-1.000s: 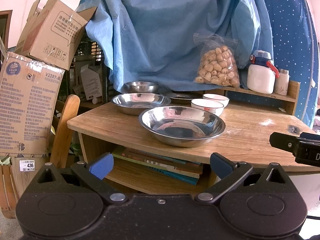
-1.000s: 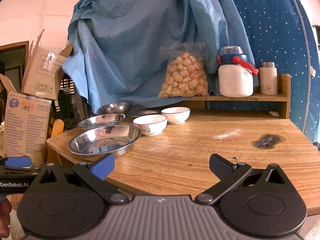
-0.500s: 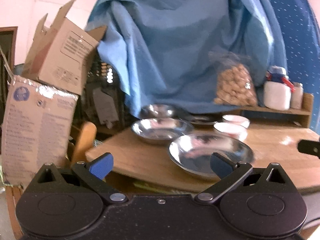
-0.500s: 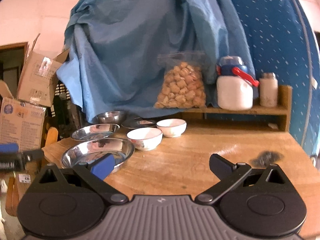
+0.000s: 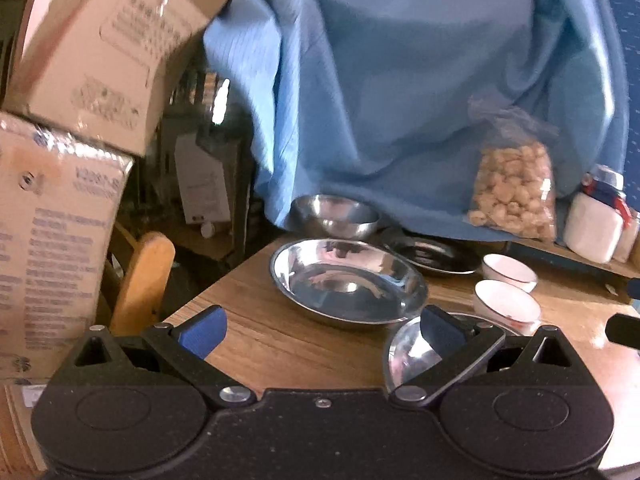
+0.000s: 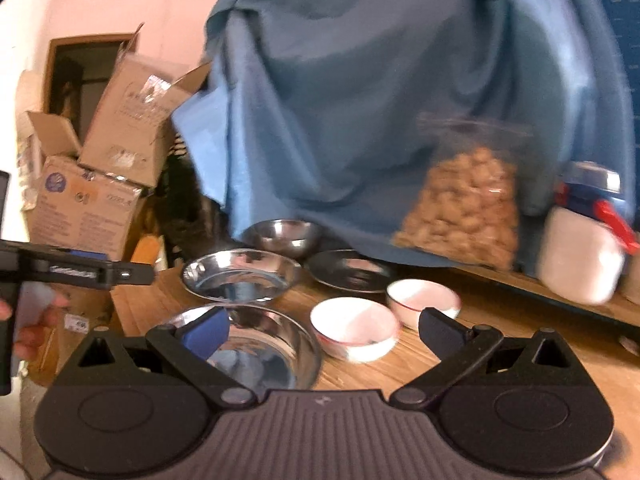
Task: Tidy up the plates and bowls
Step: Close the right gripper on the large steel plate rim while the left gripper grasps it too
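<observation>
The nearest steel plate lay on the wooden bench directly under the right gripper, whose fingers stood wide apart and held nothing. A second steel plate sat just beyond it, ahead of the left gripper, likewise spread open and empty. Two white bowls stood side by side to the right of the plates, with a small steel bowl and a dark plate farther back (both views were blurred).

Steel dishes: four. White bowls: two. Cardboard boxes: two.
</observation>
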Demonstrator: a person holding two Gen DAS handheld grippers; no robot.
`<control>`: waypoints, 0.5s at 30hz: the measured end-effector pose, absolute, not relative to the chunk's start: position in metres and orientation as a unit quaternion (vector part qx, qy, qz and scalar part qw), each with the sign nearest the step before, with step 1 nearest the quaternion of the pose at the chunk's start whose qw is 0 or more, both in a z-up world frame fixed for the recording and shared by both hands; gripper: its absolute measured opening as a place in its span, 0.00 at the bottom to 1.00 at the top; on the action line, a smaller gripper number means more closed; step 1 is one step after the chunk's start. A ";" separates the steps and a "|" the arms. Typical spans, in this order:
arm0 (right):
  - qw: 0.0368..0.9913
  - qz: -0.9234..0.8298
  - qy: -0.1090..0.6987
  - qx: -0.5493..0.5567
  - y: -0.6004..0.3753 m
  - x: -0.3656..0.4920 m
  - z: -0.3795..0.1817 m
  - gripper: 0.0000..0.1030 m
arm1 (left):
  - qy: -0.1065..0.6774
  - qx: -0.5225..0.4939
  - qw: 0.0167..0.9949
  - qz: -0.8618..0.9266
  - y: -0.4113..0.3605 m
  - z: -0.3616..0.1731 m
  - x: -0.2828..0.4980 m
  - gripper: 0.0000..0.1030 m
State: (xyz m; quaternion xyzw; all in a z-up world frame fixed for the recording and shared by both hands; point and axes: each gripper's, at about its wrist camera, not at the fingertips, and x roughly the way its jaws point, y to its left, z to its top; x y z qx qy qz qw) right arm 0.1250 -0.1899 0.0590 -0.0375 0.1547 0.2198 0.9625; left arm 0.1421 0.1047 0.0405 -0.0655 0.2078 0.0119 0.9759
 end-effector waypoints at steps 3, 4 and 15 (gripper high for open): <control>0.951 0.255 0.173 -0.040 -0.177 0.151 0.063 1.00 | 0.233 -0.083 0.969 0.005 0.115 0.039 0.165 0.99; 0.946 0.265 0.182 -0.040 -0.173 0.161 0.064 1.00 | 0.243 -0.094 0.965 0.001 0.119 0.038 0.173 0.99; 0.905 0.312 0.290 -0.007 -0.133 0.265 0.057 0.79 | 0.299 -0.148 0.943 -0.002 0.142 0.031 0.226 0.99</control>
